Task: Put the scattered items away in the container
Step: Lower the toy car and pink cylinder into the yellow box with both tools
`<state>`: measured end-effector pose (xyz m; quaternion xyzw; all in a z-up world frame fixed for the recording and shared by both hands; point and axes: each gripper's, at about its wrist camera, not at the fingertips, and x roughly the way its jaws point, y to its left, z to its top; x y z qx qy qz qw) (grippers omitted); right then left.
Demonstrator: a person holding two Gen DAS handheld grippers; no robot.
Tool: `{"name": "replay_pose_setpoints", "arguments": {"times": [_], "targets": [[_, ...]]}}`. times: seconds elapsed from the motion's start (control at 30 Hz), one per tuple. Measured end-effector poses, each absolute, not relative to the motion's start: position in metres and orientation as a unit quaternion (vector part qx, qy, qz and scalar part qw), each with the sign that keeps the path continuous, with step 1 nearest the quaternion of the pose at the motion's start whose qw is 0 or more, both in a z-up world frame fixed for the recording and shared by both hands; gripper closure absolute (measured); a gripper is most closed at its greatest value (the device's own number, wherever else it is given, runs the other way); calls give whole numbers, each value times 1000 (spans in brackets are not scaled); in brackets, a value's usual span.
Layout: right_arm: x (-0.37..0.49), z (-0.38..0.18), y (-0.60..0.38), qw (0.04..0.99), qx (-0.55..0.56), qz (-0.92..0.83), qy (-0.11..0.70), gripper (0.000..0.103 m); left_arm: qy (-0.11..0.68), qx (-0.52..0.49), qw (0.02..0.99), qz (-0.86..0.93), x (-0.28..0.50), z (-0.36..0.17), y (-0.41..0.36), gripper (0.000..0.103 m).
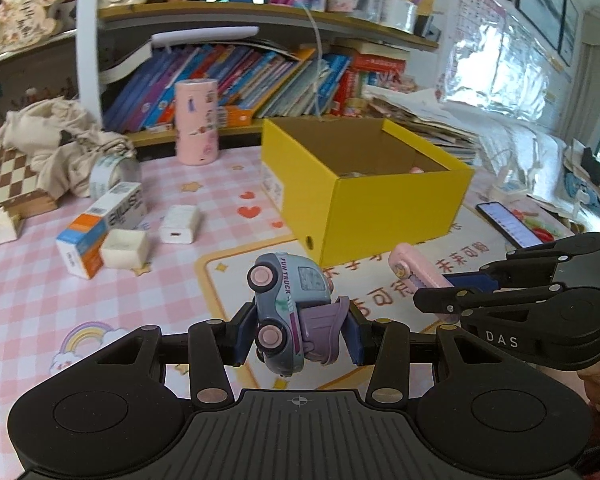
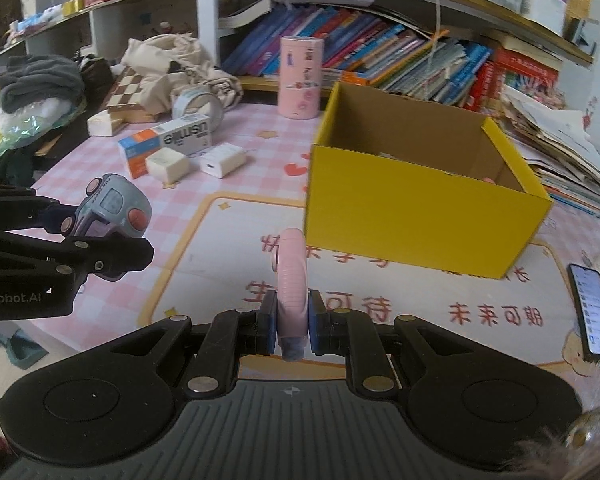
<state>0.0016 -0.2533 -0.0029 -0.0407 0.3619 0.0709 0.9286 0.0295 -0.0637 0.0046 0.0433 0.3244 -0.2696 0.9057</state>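
Left tongs (image 1: pixel 296 334) are clamped on the toy truck (image 1: pixel 288 308), grey-blue with pink wheels and "FUN TRUCK" on its side; it sits tipped on its side between the pads, lifted off the desk (image 1: pixel 28 300). Right tongs (image 2: pixel 293 322) are closed tight on a slim pink device (image 2: pixel 291 280), held edge-up so I only see its narrow ribbed side; probably a small comb or handheld gadget, can't tell from this angle. From the left wrist camera I see the right tongs (image 1: pixel 452 280) just right of the truck with the same pink item (image 1: pixel 416 270) sticking out ahead of them. Both loads are in the air in front of the yellow cardboard box (image 2: pixel 420 216), which stands open on the desk behind the printed mat (image 2: pixel 204 248); neither is over its opening. Something small and pink already lies in the box's far corner (image 1: pixel 416 169). Still loose on the pink checked cloth, left of the box: a white charger (image 1: pixel 179 224), a white cube (image 1: pixel 124 249) touching an orange-and-white carton (image 1: pixel 100 228), a tape roll (image 1: pixel 108 172) and a pink cylinder (image 1: pixel 196 122) standing upright near the bookshelf. A phone (image 2: pixel 594 310) with its screen lit lies on the desk right of the box.
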Motion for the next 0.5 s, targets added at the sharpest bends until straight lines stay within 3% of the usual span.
{"name": "replay_pose_setpoints", "arguments": {"times": [0.5], "targets": [[-2,-5,-305,931,-7,22,364,89,322,69,892,-310,35,7,-110,59]]}}
